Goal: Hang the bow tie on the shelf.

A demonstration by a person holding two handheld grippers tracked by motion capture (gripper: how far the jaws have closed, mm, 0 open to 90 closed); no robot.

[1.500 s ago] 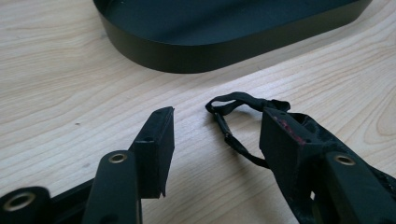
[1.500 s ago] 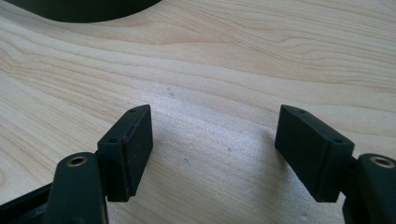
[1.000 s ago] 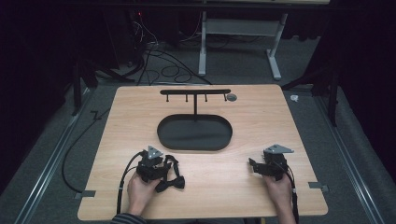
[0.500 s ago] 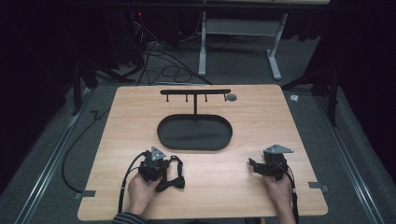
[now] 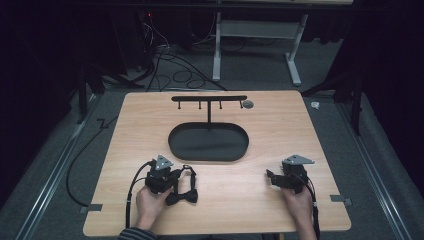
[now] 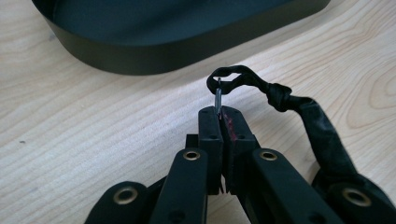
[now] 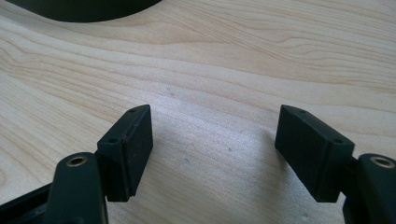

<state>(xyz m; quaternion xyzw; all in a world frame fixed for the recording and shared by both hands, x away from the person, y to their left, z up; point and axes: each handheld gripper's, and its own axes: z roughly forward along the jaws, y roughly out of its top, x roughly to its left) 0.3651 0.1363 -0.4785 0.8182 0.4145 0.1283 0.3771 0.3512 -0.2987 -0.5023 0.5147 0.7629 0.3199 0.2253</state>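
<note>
The left gripper (image 6: pixel 219 114) is clamped on the metal hook (image 6: pixel 218 95) of a black bow tie (image 5: pixel 184 190), while the right gripper (image 7: pixel 215 149) rests with jaws apart on the tabletop (image 5: pixel 270 125).

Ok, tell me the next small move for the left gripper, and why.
Probably lift straight up a little. The left gripper has just closed on the metal hook at the end of the bow tie strap, which lies on the table. Raising it frees the strap for carrying toward the hanger stand behind the tray.
</note>
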